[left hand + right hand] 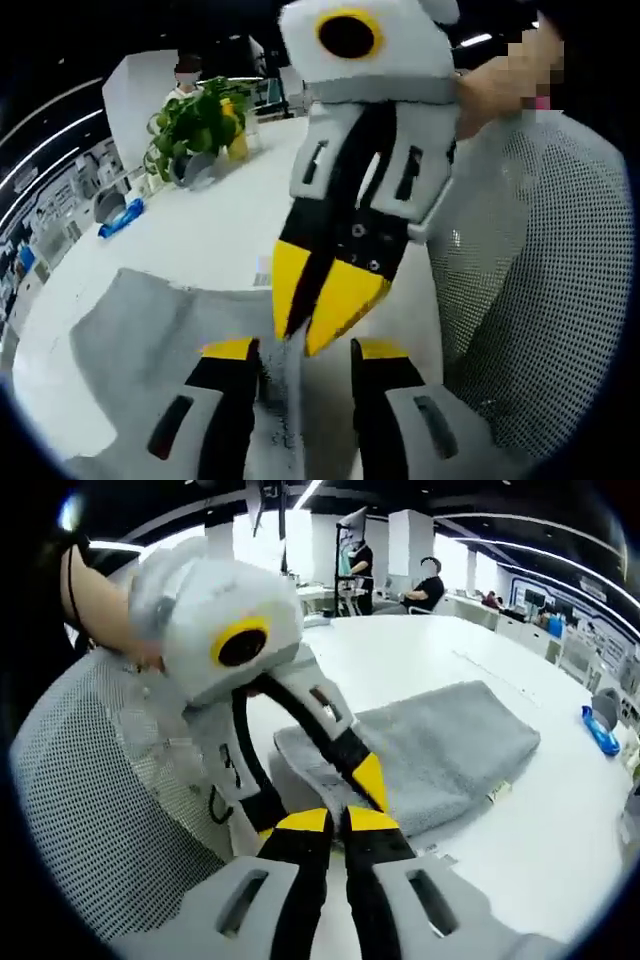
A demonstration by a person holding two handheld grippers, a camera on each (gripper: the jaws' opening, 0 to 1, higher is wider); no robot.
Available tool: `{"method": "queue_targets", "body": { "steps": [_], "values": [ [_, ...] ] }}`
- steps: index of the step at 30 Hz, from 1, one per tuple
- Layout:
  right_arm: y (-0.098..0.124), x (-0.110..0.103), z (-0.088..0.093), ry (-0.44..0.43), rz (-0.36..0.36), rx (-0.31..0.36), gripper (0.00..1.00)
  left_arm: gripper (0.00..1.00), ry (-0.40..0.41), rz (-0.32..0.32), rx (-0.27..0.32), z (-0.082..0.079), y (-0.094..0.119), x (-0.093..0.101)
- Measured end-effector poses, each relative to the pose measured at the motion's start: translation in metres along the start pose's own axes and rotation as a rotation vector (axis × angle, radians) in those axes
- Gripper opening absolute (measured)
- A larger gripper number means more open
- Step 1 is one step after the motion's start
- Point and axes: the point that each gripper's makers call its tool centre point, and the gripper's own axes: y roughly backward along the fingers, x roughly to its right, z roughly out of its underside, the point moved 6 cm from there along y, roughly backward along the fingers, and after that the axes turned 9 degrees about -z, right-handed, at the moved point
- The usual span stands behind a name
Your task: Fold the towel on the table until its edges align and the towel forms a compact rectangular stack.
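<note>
A grey towel (150, 335) (440, 745) lies folded on the white table (210, 230) (560, 860). In the left gripper view my left gripper (300, 355) stands open, its jaws on either side of a raised strip of the towel's near edge. My right gripper (308, 335) comes down from above, its yellow tips closed together on that strip. In the right gripper view my right gripper (338, 825) has its jaws nearly touching at the towel's near corner. There my left gripper (320, 800) reaches in from the left with its fingers spread around that corner.
A grey mesh chair back (545, 300) (90, 780) stands close by the table's near edge. A potted plant (195, 125) and a blue object (120, 217) (600, 730) sit on the far part of the table. People (430, 580) are at desks behind.
</note>
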Motion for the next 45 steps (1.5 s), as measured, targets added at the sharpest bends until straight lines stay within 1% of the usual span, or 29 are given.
{"method": "queue_targets", "body": {
  "steps": [1, 3, 4, 5, 6, 7, 8, 9, 10, 11, 12, 14, 17, 19, 22, 23, 24, 27, 29, 31, 33, 35, 38, 39, 41, 42, 43, 44, 45],
  "values": [
    [0.001, 0.001, 0.001, -0.003, -0.004, -0.001, 0.02, 0.27, -0.018, -0.013, -0.001, 0.0, 0.0, -0.002],
    [0.002, -0.002, 0.002, -0.003, -0.02, -0.004, 0.02, 0.15, 0.047, -0.033, 0.02, -0.001, 0.002, -0.008],
    [0.003, -0.003, 0.002, -0.003, -0.02, 0.003, 0.02, 0.11, 0.124, -0.03, 0.029, -0.001, 0.003, -0.01],
    [0.003, -0.003, -0.003, 0.004, -0.01, 0.043, 0.02, 0.09, 0.203, 0.004, 0.037, 0.0, 0.005, -0.013],
    [0.004, -0.001, -0.007, 0.012, -0.003, 0.069, 0.03, 0.08, 0.274, 0.008, 0.039, 0.002, 0.006, -0.015],
    [0.004, 0.003, -0.012, 0.025, 0.035, 0.106, 0.05, 0.08, 0.35, -0.007, 0.057, 0.003, 0.008, -0.023],
    [0.004, 0.006, -0.015, 0.024, 0.06, 0.121, 0.1, 0.07, 0.389, -0.013, 0.07, 0.004, 0.01, -0.028],
    [0.006, 0.01, -0.016, 0.015, 0.084, 0.137, 0.18, 0.07, 0.451, -0.03, 0.081, 0.006, 0.013, -0.034],
    [0.008, 0.01, -0.015, 0.007, 0.087, 0.129, 0.23, 0.07, 0.48, -0.042, 0.088, 0.007, 0.016, -0.038],
    [0.01, 0.012, -0.017, 0.013, 0.089, 0.14, 0.23, 0.07, 0.512, -0.052, 0.093, 0.008, 0.019, -0.042],
    [0.014, 0.012, -0.013, 0.019, 0.094, 0.101, 0.21, 0.07, 0.554, -0.057, 0.123, 0.008, 0.022, -0.047],
    [0.02, 0.016, -0.01, 0.1, 0.147, 0.045, 0.19, 0.07, 0.603, -0.065, 0.127, 0.009, 0.024, -0.049],
    [0.02, 0.019, -0.005, 0.141, 0.183, -0.011, 0.26, 0.07, 0.582, -0.067, 0.118, 0.01, 0.025, -0.049],
    [0.017, 0.018, -0.002, 0.177, 0.178, -0.043, 0.29, 0.07, 0.562, -0.054, 0.109, 0.008, 0.025, -0.047],
    [0.013, 0.012, -0.001, 0.292, 0.186, -0.12, 0.25, 0.07, 0.477, -0.024, 0.09, 0.004, 0.024, -0.04],
    [0.011, 0.009, -0.002, 0.317, 0.175, -0.128, 0.24, 0.07, 0.442, -0.017, 0.079, 0.004, 0.023, -0.037],
    [0.009, 0.007, -0.001, 0.335, 0.174, -0.139, 0.24, 0.07, 0.379, -0.004, 0.055, 0.005, 0.022, -0.033],
    [0.003, 0.004, 0.001, 0.447, 0.175, -0.228, 0.23, 0.07, 0.256, 0.035, 0.016, 0.004, 0.02, -0.022],
    [0.001, 0.002, 0.004, 0.534, 0.174, -0.303, 0.2, 0.07, 0.228, 0.046, 0.011, 0.002, 0.018, -0.017],
    [-0.004, -0.004, 0.006, 0.605, 0.15, -0.333, 0.18, 0.07, 0.219, 0.071, 0.013, 0.003, 0.016, -0.012],
    [-0.006, -0.005, 0.008, 0.639, 0.148, -0.377, 0.15, 0.07, 0.2, 0.081, 0.004, 0.004, 0.015, -0.01],
    [-0.007, -0.007, 0.004, 0.657, 0.157, -0.358, 0.16, 0.07, 0.188, 0.082, 0.002, 0.005, 0.015, -0.009],
    [-0.009, -0.012, -0.006, 0.749, 0.157, -0.318, 0.21, 0.07, 0.197, 0.085, 0.007, 0.005, 0.015, -0.01],
    [-0.011, -0.016, -0.006, 0.773, 0.121, -0.333, 0.17, 0.07, 0.198, 0.089, 0.009, 0.005, 0.015, -0.01],
    [-0.012, -0.02, -0.001, 0.785, 0.088, -0.35, 0.06, 0.08, 0.182, 0.091, 0.013, 0.005, 0.016, -0.01],
    [-0.013, -0.019, 0.001, 0.795, 0.094, -0.352, 0.06, 0.08, 0.106, 0.082, 0.004, 0.004, 0.018, -0.011],
    [-0.012, -0.017, -0.002, 0.856, 0.102, -0.343, 0.06, 0.09, 0.081, 0.065, 0.027, 0.002, 0.018, -0.01],
    [-0.01, -0.017, -0.003, 0.829, 0.104, -0.338, 0.05, 0.09, 0.064, 0.061, 0.038, 0.001, 0.018, -0.01],
    [-0.007, -0.014, -0.005, 0.724, 0.097, -0.306, 0.05, 0.1, 0.061, 0.055, 0.034, 0.0, 0.019, -0.009]
  ]
}}
